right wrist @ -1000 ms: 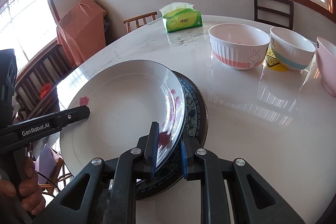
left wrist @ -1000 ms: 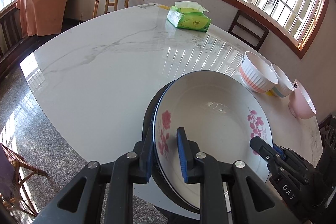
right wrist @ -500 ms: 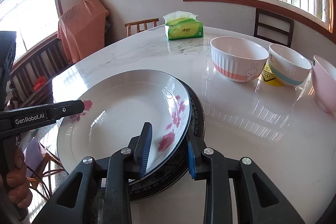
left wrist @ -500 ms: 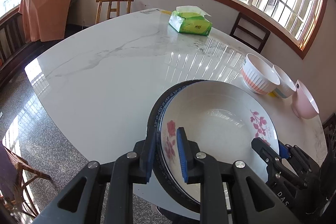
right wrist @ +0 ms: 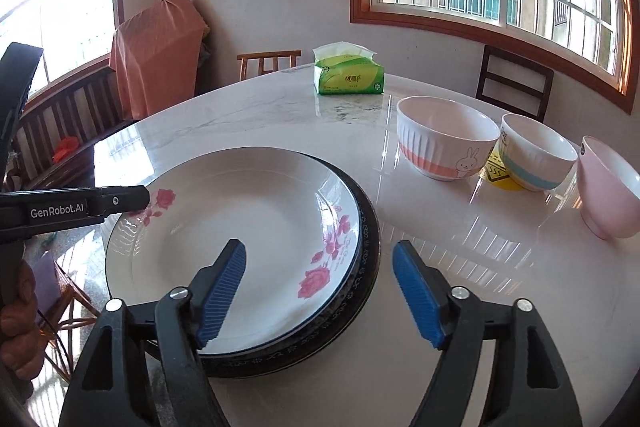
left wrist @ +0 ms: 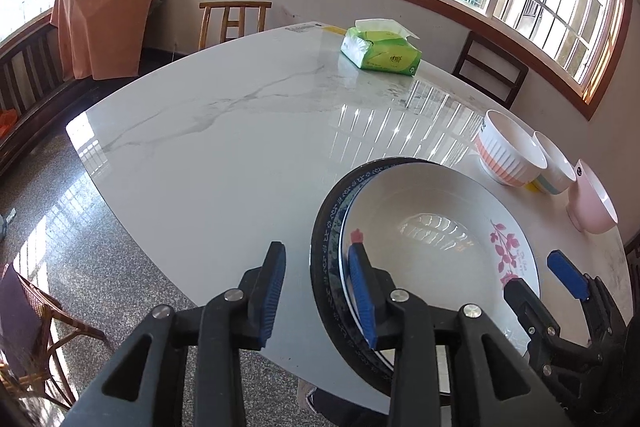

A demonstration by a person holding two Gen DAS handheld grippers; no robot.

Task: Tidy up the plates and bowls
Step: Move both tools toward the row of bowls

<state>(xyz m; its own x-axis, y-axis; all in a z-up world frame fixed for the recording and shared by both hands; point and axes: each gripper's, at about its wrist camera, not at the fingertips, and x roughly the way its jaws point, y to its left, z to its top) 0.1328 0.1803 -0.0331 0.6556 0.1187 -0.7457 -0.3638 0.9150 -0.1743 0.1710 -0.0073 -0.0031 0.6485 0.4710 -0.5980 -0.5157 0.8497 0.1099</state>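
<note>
On the near edge of the table: the white floral plate (right wrist: 240,227) sits nested on the dark patterned plate (right wrist: 366,255), the two stacked so they take one spot instead of two.

Table: white marble (left wrist: 208,155); the stack lies close to its near rim, partly overhanging my side as far as I can judge.

Left gripper (left wrist: 320,291): I hold it spread wide, gripping nothing; one blue pad lies over the left rim of the stack, the other hangs over bare marble to the left, so the rim passes between them untouched.

Right gripper (right wrist: 320,291): also spread apart and empty; its left pad hovers above the white plate's well, its right pad beyond the dark rim over the table.

Why released: the white plate looks settled flat and centred, so I judge no grip is needed to steady it.

Bowls: the ribbed bowl with the rabbit (right wrist: 446,139), the blue-banded bowl (right wrist: 538,153) and the pink bowl (right wrist: 608,187) stand in a row at the far right, just beside each other, none nested yet.

Yellow item (right wrist: 500,177): tucked between the first two bowls; I cannot tell what it is.

Tissue pack (right wrist: 348,75): far side, well apart from the crockery.

Progress: plates look done; I judge the bowls come next, and their smooth, rounded walls may slip in a pinch.
</note>
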